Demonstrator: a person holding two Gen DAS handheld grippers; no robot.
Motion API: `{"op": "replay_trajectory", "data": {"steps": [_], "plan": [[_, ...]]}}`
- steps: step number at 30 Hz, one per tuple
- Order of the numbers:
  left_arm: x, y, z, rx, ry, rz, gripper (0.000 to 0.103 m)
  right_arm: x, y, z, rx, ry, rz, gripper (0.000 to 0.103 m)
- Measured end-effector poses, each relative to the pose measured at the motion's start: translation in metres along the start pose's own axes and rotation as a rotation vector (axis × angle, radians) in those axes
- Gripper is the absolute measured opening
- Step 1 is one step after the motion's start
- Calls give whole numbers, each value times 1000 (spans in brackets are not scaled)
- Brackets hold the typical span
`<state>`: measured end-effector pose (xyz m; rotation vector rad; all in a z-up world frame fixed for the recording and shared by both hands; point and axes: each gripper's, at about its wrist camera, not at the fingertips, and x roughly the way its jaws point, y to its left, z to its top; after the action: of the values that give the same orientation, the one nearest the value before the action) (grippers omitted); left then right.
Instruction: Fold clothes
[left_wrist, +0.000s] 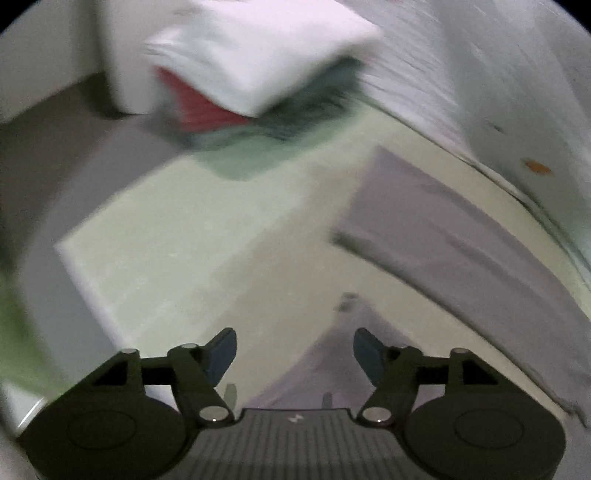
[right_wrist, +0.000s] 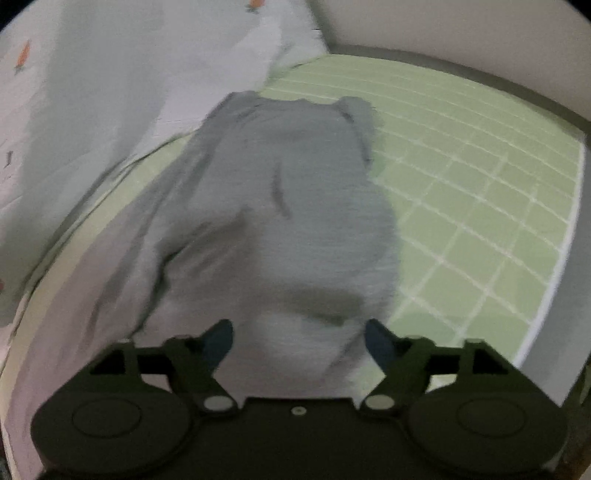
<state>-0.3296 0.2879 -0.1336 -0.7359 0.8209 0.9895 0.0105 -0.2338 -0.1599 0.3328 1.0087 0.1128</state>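
Grey garment (left_wrist: 454, 240) lies spread on the green mat (left_wrist: 192, 236) in my left wrist view, running from about 1 o'clock down to 4 o'clock, with a fold of it reaching under the left hand-held gripper (left_wrist: 294, 352). That gripper's jaws stand wide apart and I see nothing between them. At 12 o'clock sits a stack of folded clothes (left_wrist: 258, 74), white on top with red and dark green beneath, at the far edge of the mat; it is blurred. A pale sheet (left_wrist: 509, 92) with small orange marks fills the 2 o'clock side.

From my right wrist view, the garment (right_wrist: 288, 206) is bunched in a mound straight ahead, from centre to 12 o'clock, resting on the mat (right_wrist: 480, 206), whose white grid shows from 1 to 4 o'clock. The right hand-held gripper (right_wrist: 300, 341) is spread wide, its fingers on either side of the cloth's near edge; I cannot tell whether they touch it. The sheet (right_wrist: 92, 110) lies at 10 o'clock.
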Motion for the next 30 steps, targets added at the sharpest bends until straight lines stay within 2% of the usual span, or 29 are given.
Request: {"op": "replay_trajectory", "data": {"steps": [3, 6, 7, 8, 9, 10, 11, 12, 14, 20, 22, 24, 25, 26, 27, 28, 29, 30], "plan": [[33, -14, 7, 53, 61, -45, 77, 1, 14, -11, -11, 24, 16, 85], [67, -24, 6, 74, 117, -40, 77, -2, 27, -26, -25, 43, 27, 86], [74, -26, 4, 75, 133, -42, 75, -3, 30, -31, -31, 47, 30, 87], [80, -28, 2, 77, 149, -44, 68, -5, 32, -34, -38, 48, 29, 88], [81, -31, -1, 90, 135, -28, 66, -8, 33, -37, -46, 47, 23, 89], [79, -35, -3, 126, 107, -8, 37, -11, 35, -40, -53, 45, 17, 89], [79, -38, -5, 166, 95, 9, 3, -13, 35, -43, -59, 43, 10, 89], [80, -38, -5, 176, 92, 21, 4, -14, 36, -44, -62, 40, 1, 90], [82, -30, 1, 132, 85, 13, 3, -16, 35, -48, -60, 42, -13, 91], [92, 5, 38, 7, 33, 86, 3, -9, 35, -51, -38, 69, -30, 91], [94, 13, 50, -2, 8, 125, 4, -7, 33, -48, -26, 68, -21, 91], [94, 15, 60, -14, 8, 140, 9, -5, 30, -44, -11, 64, -8, 94], [92, 14, 62, -14, 1, 140, 13, -4, 28, -42, -4, 62, -2, 96], [88, 11, 63, -7, -3, 145, 30, -3, 27, -40, 4, 60, 4, 100], [81, 5, 61, 2, -15, 128, 41, -2, 25, -38, 11, 58, 11, 101], [75, 0, 59, 11, -26, 110, 60, -1, 24, -36, 18, 57, 17, 101], [68, -5, 57, 20, -38, 93, 69, 1, 20, -32, 36, 49, 26, 102], [62, -11, 54, 29, -50, 76, 71, 3, 14, -25, 62, 37, 39, 102]]}}
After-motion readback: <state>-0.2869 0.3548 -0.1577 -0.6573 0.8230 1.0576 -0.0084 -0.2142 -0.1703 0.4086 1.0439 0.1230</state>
